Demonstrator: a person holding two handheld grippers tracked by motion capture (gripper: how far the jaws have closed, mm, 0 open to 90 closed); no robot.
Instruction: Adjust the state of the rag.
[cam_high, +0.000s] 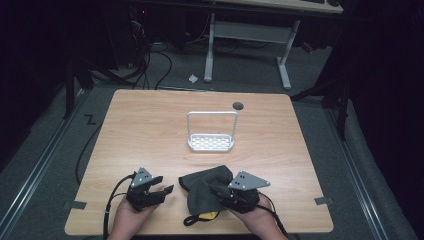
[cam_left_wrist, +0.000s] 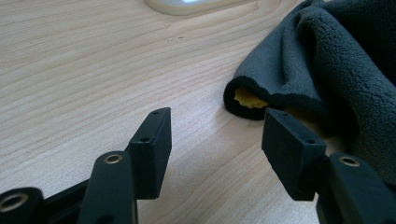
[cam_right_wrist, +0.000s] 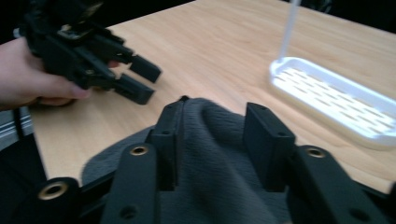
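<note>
A dark grey fleece cloth (cam_high: 202, 186) with a yellow inner side (cam_high: 210, 216) lies bunched near the table's front edge. My right gripper (cam_high: 218, 191) is over its right part. In the right gripper view the jaws (cam_right_wrist: 212, 135) are partly closed with a raised fold of the cloth (cam_right_wrist: 210, 140) filling the gap. My left gripper (cam_high: 161, 192) rests just left of the cloth, open and empty. In the left gripper view its jaws (cam_left_wrist: 217, 140) point at bare wood, with the cloth's edge (cam_left_wrist: 299, 70) and yellow lining (cam_left_wrist: 247, 99) just ahead on the right.
A white slotted tray (cam_high: 210, 143) with a tall hoop handle (cam_high: 212, 113) stands at the table's middle, beyond the cloth. A dark round hole (cam_high: 238, 105) sits behind it. The tray's rim (cam_right_wrist: 299, 63) is close ahead-right of my right gripper. The left gripper (cam_right_wrist: 140, 81) shows farther off.
</note>
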